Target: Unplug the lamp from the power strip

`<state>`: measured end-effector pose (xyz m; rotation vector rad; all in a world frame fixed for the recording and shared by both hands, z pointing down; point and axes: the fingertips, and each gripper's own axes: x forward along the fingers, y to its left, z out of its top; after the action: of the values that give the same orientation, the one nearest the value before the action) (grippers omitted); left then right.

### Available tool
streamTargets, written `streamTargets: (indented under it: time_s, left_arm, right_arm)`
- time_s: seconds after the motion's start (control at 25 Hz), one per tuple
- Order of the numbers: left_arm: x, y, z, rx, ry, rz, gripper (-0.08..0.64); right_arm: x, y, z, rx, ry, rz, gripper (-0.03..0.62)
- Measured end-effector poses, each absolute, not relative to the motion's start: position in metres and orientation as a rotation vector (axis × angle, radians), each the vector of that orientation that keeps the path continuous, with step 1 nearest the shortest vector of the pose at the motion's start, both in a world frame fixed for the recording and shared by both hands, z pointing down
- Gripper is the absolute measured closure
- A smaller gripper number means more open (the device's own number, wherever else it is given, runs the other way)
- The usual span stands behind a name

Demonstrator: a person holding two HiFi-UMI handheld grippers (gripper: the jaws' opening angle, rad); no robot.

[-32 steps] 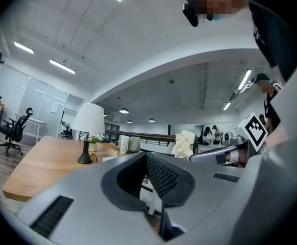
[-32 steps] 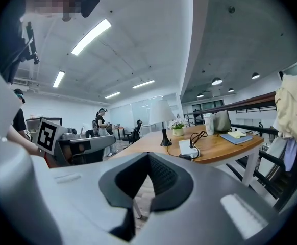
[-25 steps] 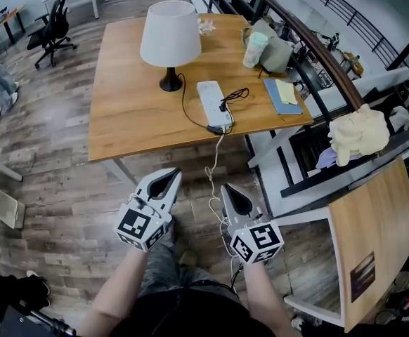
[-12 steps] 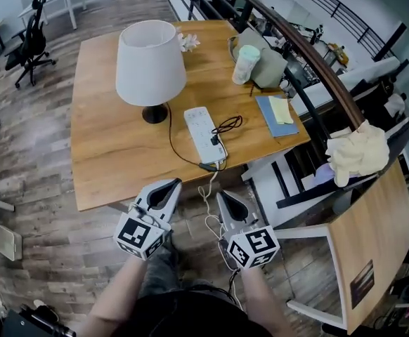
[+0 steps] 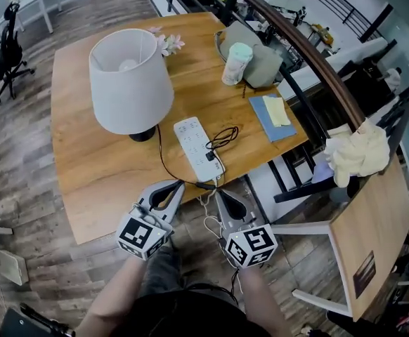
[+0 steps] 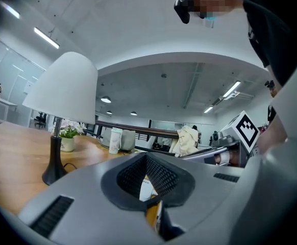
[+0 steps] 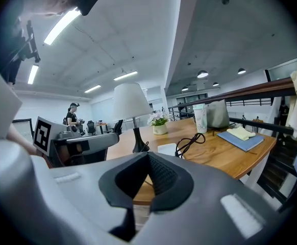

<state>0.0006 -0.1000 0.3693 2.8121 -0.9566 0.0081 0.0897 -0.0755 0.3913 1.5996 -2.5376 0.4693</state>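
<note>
A lamp with a white shade point(image 5: 129, 83) and a black base stands on the wooden table point(image 5: 92, 167). Its black cord runs to a plug point(image 5: 209, 156) in the white power strip point(image 5: 193, 148) near the front edge. My left gripper point(image 5: 177, 185) and right gripper point(image 5: 221, 194) hover side by side at that edge, just short of the strip, both shut and empty. In the left gripper view the lamp point(image 6: 63, 91) rises at left beyond the shut left gripper point(image 6: 147, 160). The right gripper view shows the strip point(image 7: 166, 148) ahead of the shut right gripper point(image 7: 148, 160).
A coiled black cable point(image 5: 222, 137) lies beside the strip. Farther back are a cup point(image 5: 237, 62), a grey bag point(image 5: 262, 56), a blue notebook point(image 5: 272, 117) and flowers point(image 5: 168, 43). A dark railing point(image 5: 310, 55) and a cloth-draped chair point(image 5: 358, 153) stand to the right.
The view has closed in on the table: lamp and strip look larger and nearer. Both grippers have come forward from over the floor to the table's front edge, still shut.
</note>
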Motion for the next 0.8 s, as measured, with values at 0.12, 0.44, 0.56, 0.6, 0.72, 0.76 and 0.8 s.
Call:
streamTargets:
  time_s: [0.12, 0.44, 0.56, 0.6, 0.72, 0.76, 0.8]
  left_arm:
    - [0.005, -0.111, 0.377, 2.822, -0.904, 0.030, 0.565]
    - [0.007, -0.138, 0.392, 2.832, -0.852, 0.037, 0.565]
    - [0.009, -0.146, 0.395, 2.827, -0.863, 0.037, 0.565]
    - [0.009, -0.148, 0.397, 2.827, -0.864, 0.043, 0.565]
    - [0.013, -0.154, 0.402, 2.830, -0.865, 0.061, 0.565]
    - [0.014, -0.157, 0.404, 2.828, -0.864, 0.073, 0.565]
    - [0.015, -0.160, 0.405, 2.825, -0.865, 0.089, 0.565]
  right_arm:
    - [0.093, -0.086, 0.397, 1.638, -2.501, 0.489, 0.584]
    - [0.102, -0.108, 0.411, 1.693, -2.391, 0.498, 0.584]
    - [0.107, -0.113, 0.416, 1.702, -2.366, 0.517, 0.584]
    - [0.109, -0.115, 0.419, 1.702, -2.360, 0.522, 0.584]
    - [0.112, -0.125, 0.426, 1.695, -2.356, 0.532, 0.584]
    - [0.112, -0.129, 0.429, 1.691, -2.355, 0.536, 0.584]
    - [0.113, -0.133, 0.432, 1.687, -2.353, 0.540, 0.584]
